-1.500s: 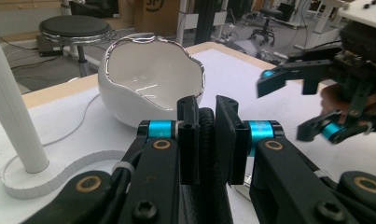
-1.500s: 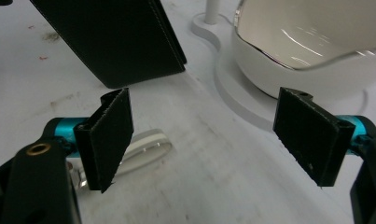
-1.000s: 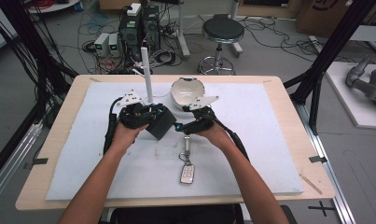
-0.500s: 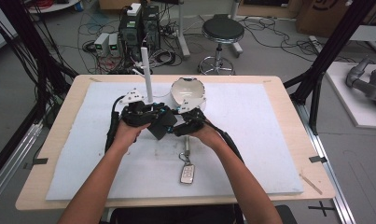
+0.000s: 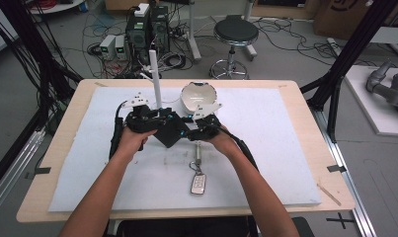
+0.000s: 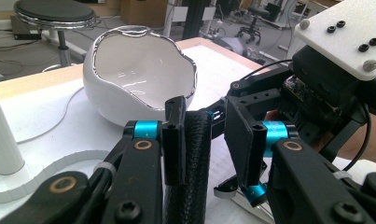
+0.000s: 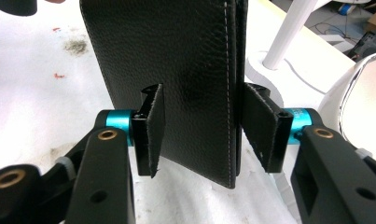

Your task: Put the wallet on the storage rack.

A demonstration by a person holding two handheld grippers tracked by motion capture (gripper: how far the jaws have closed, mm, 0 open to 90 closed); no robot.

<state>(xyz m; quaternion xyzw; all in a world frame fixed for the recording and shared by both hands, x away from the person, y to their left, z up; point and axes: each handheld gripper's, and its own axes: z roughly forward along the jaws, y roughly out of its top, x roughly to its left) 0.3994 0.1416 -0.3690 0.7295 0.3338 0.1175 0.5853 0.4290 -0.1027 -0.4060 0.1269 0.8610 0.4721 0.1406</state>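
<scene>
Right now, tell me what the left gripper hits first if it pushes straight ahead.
The black leather wallet already sits between the left gripper jaws, so it meets that first. Beyond it stands the white bowl, with the right gripper close alongside; the depth is hard to judge.

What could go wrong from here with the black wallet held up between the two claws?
1. The left claw has just been opening, with one pad already off the wallet. The right claw has just been closing but is not clearly pressing yet, so the wallet could drop.
2. One pad of the right claw lies over the wallet's face, not its edge, so the grip may slip.
3. The white bowl sits close behind and a swing could knock it.
</scene>
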